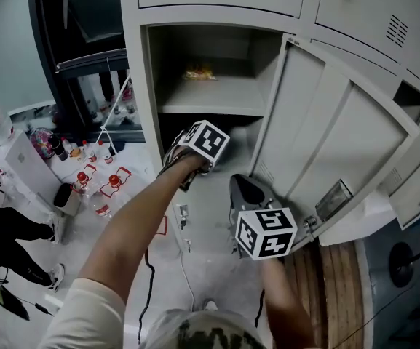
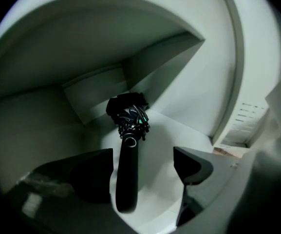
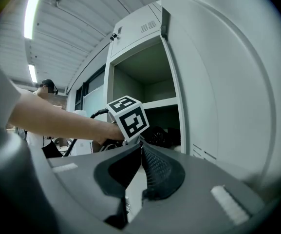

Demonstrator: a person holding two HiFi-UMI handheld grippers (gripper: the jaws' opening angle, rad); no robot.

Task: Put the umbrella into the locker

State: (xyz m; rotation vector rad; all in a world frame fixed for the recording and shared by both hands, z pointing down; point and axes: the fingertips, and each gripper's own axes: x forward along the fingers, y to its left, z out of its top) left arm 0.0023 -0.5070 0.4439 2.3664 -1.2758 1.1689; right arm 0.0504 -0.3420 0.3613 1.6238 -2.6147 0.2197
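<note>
The black folded umbrella (image 2: 126, 150) lies on the floor of the locker's lower compartment (image 2: 179, 135), canopy toward the back and handle toward me. My left gripper (image 2: 142, 172) reaches into that compartment with its jaws wide open. The handle lies between them, close to the left finger (image 2: 89, 177), and neither pad presses on it. In the head view only its marker cube (image 1: 204, 141) shows at the compartment mouth. My right gripper (image 3: 141, 150) hangs in front of the locker, shut with nothing in it. From there the umbrella (image 3: 163, 136) shows as a dark shape inside.
The locker door (image 1: 333, 144) stands open to the right, close to my right gripper (image 1: 244, 192). A yellowish packet (image 1: 199, 72) lies on the upper shelf (image 1: 217, 100). Bottles (image 1: 97, 177) and a person (image 1: 6, 231) are on the floor at left; a cable (image 1: 184, 267) trails below.
</note>
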